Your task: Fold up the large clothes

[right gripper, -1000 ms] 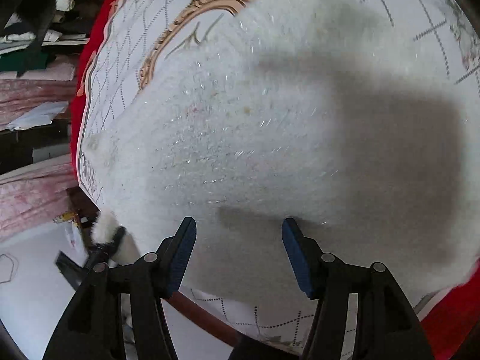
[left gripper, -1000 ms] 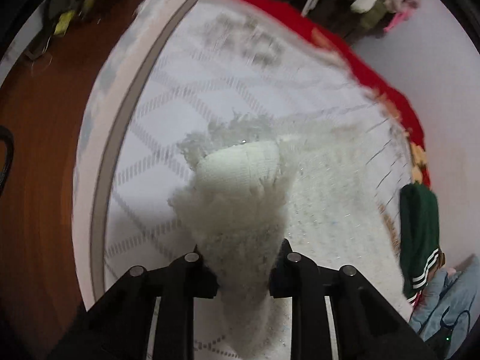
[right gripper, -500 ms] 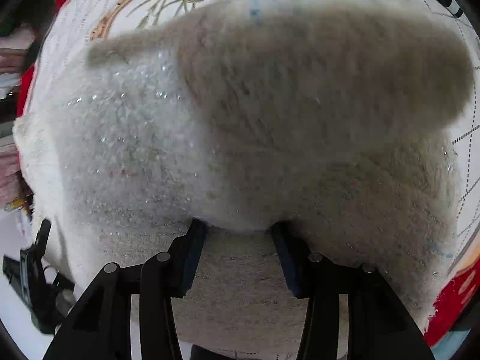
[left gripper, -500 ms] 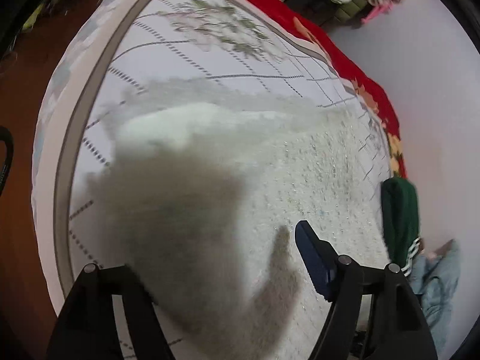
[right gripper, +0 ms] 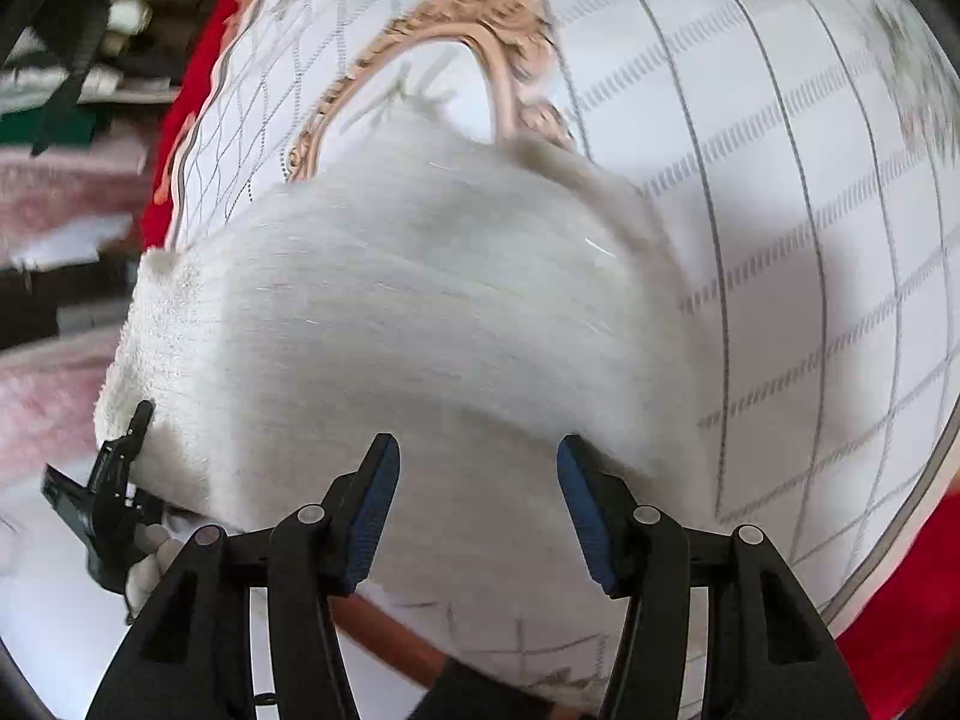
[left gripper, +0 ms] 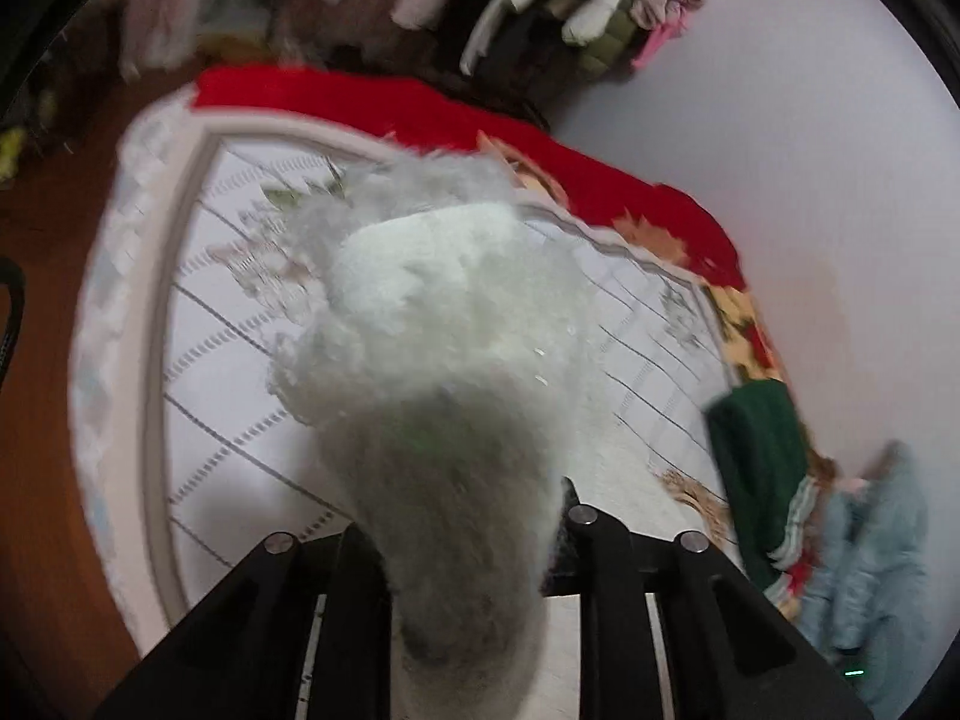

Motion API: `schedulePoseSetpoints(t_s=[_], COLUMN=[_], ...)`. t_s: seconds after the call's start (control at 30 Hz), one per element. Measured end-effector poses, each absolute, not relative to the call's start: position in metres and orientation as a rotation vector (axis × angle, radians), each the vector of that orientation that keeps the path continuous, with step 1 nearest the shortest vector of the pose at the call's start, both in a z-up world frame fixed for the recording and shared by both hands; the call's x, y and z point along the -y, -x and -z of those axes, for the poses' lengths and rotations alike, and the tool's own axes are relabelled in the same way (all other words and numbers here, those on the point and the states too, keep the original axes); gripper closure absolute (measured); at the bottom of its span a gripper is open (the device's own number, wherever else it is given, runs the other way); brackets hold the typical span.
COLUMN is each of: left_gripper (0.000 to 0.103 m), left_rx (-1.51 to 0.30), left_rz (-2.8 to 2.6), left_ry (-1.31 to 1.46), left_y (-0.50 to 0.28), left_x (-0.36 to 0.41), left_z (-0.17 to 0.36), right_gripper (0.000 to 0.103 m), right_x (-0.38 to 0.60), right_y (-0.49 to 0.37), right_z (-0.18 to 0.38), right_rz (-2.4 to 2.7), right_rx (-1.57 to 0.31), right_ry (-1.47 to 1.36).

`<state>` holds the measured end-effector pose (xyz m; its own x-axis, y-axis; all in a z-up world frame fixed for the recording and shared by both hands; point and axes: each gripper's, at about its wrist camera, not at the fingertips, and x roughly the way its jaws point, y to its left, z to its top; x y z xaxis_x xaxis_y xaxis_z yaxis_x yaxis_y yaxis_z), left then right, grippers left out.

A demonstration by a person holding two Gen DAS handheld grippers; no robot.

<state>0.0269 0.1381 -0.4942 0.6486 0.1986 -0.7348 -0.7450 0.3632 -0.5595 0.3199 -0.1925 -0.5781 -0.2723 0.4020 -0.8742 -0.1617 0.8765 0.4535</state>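
A sleeve of the white fluffy sweater (left gripper: pixel 444 372) is held pinched in the left gripper (left gripper: pixel 462 528) at the bed (right gripper: pixel 810 276) edge, while the right gripper (right gripper: pixel 477 504) is kept open and empty above its body.

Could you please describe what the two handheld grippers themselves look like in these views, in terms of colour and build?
Both are matte black plastic with angular, open-frame finger arms joined by round silver screws. The right gripper carries dark blue ribbed pads on the inner faces of its fingers. On the left gripper the pads are mostly hidden. No cables, sleeves or printed markings are visible.
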Motion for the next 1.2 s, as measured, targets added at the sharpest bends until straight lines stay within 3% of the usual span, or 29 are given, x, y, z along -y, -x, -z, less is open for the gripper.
schedulePoseSetpoints(t_s=[0.07,0.13,0.17,0.27,0.33,0.37,0.4,0.67,0.8,0.87,1.0,1.2], left_gripper=[0.075,0.059,0.045,0.041,0.048,0.076,0.083,0.086,0.086,0.086,0.086,0.086], left_rx=[-0.65,-0.644,-0.632,-0.681,-0.736,-0.746,-0.761,-0.707,-0.675,-0.666,-0.662,-0.704], left_rz=[-0.608,-0.557,-0.546,-0.57,-0.626,-0.642,-0.658,-0.656,-0.573,-0.523,-0.327,-0.004], left_ry=[1.096,1.168,1.19,1.143,1.035,0.987,0.945,0.756,0.592,0.492,0.174,-0.208], left_y=[-0.028,-0.026,-0.027,-0.041,-0.051,-0.054,-0.055,-0.058,-0.069,-0.078,-0.097,-0.108], left_x=[-0.141,-0.138,-0.136,-0.127,-0.123,-0.122,-0.123,-0.118,-0.091,-0.073,-0.004,0.109], left_z=[0.512,0.532,0.54,0.557,0.555,0.552,0.547,0.486,0.449,0.436,0.412,0.426], right_gripper=[0.046,0.046,0.046,0.044,0.044,0.044,0.044,0.044,0.045,0.045,0.045,0.044], right_x=[0.193,0.188,0.185,0.175,0.173,0.173,0.17,0.211,0.201,0.204,0.201,0.221], right_y=[-0.307,-0.298,-0.292,-0.28,-0.275,-0.272,-0.271,-0.268,-0.269,-0.265,-0.262,-0.262], right_z=[0.597,0.614,0.621,0.627,0.624,0.618,0.611,0.554,0.603,0.633,0.638,0.646], right_rz=[-0.522,-0.519,-0.512,-0.509,-0.501,-0.505,-0.509,-0.369,-0.322,-0.327,-0.351,-0.404], right_rx=[-1.801,-1.828,-1.833,-1.819,-1.819,-1.813,-1.797,-1.626,-1.729,-1.783,-1.771,-1.774], right_ry=[-0.195,-0.194,-0.192,-0.159,-0.165,-0.178,-0.193,-0.225,-0.174,-0.297,-0.318,-0.384])
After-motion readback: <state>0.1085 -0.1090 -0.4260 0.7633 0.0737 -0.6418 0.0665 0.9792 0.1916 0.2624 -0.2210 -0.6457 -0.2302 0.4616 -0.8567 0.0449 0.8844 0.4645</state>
